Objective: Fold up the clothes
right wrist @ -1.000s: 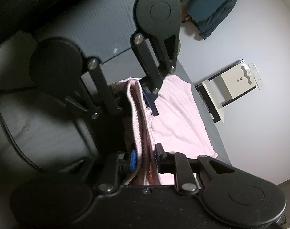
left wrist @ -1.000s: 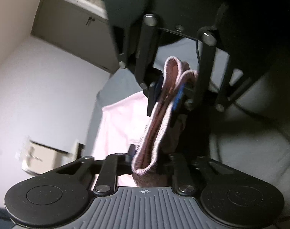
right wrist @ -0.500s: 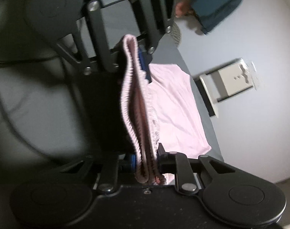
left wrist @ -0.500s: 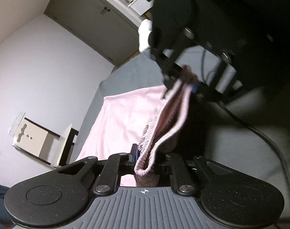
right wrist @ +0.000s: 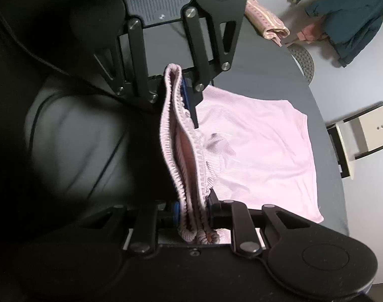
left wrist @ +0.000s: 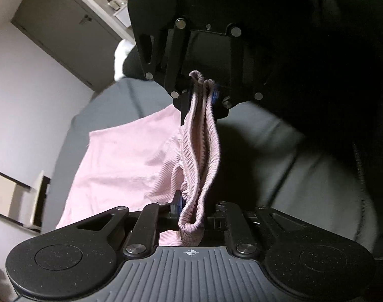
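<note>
Waistband stretched between my grippers.
My left gripper [left wrist: 191, 216] and right gripper [right wrist: 194, 211] each pinch the pink shorts' [right wrist: 254, 146] waistband; legs lie on the table [right wrist: 267, 75].

Both tools are matte black: the left gripper [left wrist: 191, 211] has a grey ribbed base with a small crosshair mark, round side discs and silver screws, and the right gripper [right wrist: 192, 212] has the same linkage bars and blue finger pads.

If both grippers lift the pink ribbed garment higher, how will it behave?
Probably floppy: the pink ribbed garment sags between the left gripper and right gripper. Likely light, since it is thin. The gathered waistband looks stretchy and grippable.
</note>
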Tool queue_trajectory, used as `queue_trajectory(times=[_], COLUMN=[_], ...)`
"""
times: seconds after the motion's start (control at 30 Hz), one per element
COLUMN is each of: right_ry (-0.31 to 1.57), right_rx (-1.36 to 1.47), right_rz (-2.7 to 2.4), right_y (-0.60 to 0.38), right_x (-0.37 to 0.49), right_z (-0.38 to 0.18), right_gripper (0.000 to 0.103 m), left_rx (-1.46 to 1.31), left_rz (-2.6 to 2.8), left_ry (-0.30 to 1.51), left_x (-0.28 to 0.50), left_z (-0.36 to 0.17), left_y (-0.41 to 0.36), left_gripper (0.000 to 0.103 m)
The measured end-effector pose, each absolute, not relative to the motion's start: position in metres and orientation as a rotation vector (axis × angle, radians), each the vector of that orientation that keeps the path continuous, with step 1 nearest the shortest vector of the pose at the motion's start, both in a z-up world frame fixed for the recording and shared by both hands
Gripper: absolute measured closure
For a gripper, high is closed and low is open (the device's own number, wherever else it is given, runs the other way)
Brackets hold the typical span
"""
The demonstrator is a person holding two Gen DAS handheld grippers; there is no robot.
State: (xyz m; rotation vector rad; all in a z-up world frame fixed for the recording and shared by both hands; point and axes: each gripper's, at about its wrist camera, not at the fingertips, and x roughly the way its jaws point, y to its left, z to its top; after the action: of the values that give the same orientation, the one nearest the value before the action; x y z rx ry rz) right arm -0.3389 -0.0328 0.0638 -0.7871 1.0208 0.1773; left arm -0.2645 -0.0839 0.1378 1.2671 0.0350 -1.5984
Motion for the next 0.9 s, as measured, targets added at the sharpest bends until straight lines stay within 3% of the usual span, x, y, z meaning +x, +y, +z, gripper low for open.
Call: queue_trajectory(times=[0.17, 0.37, 0.73, 0.83, 0.9], right_ry=[1.023, 1.04, 1.171, 1.163, 1.154], right_rx=[-0.613, -0.451, -0.117, -0.074, -0.055], right_rz=[0.172, 0.201, 0.24, 0.232, 0.227], right_y=[-0.08, -0.167, -0.277, -0.288, -0.295], right_x=[-0.31, -0.256, -0.17, -0.167, -0.169], right_z=[0.087, 0.109, 0.06, 0.051, 0.047], right_gripper=[0.083, 0.081, 0.081, 0.076, 0.072], left_rx=[1.229, 1.196, 1.169, 1.169, 1.168], left_rz=[-1.574, -1.572, -1.568, -1.561, -1.549], left_ry=[0.059, 0.14, 0.414, 0.444, 0.45], left_x=[-0.257, -0.2, -0.116, -0.106, -0.101], left_z=[0.169, 0.186, 0.142, 0.132, 0.128], left_y=[-0.08, -0.133, -0.23, -0.24, -0.242], left_gripper=[0.089, 0.089, 0.088, 0.088, 0.077])
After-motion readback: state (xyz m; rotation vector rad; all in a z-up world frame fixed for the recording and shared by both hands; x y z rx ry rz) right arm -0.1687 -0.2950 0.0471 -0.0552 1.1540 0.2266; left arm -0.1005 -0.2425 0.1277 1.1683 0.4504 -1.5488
